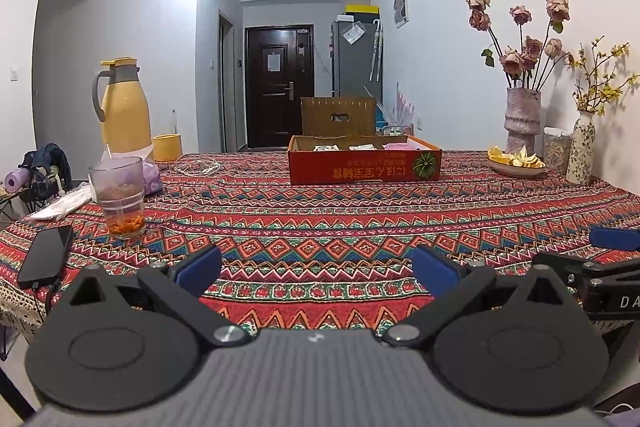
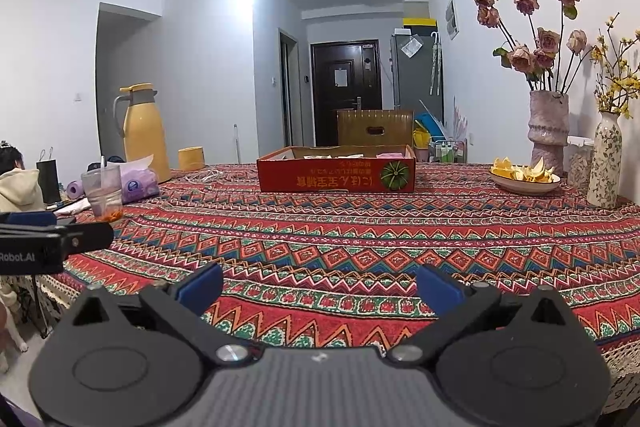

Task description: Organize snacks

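Two grippers hang low over the near edge of the surface (image 1: 320,211), side by side. Left gripper (image 1: 316,269): fingers spread wide, blue pads apart, nothing btwn them. Right gripper (image 2: 320,287): same, fingers wide, holding nothing.

Snack box (image 1: 364,163) sits far across the surface, roughly centre, well apart from both grippers. It's a shallow red cardboard tray w/ a green round print and upside-down lettering on the front wall; pale and pink packets show over the rim, too small to tell what kind. Only bare patterned cloth lies btwn fingers and box.

Left side: clear tumbler (image 1: 120,197) w/ orange bits at the bottom, yellow jug (image 1: 122,107) w/ grey handle, small yellow cup (image 1: 167,146), purple tissue pack (image 2: 138,183). Right side: bowl of peel (image 1: 516,163), rough pink vase (image 1: 522,119) w/ dried roses, slim floral vase (image 1: 582,147).

Cloth is woven-look, red zigzag bands, lace fringe at the edge.

Left view only: black phone (image 1: 44,261) w/ cable near the corner. Right view only: person in a cream hoodie (image 2: 18,183) at far left.
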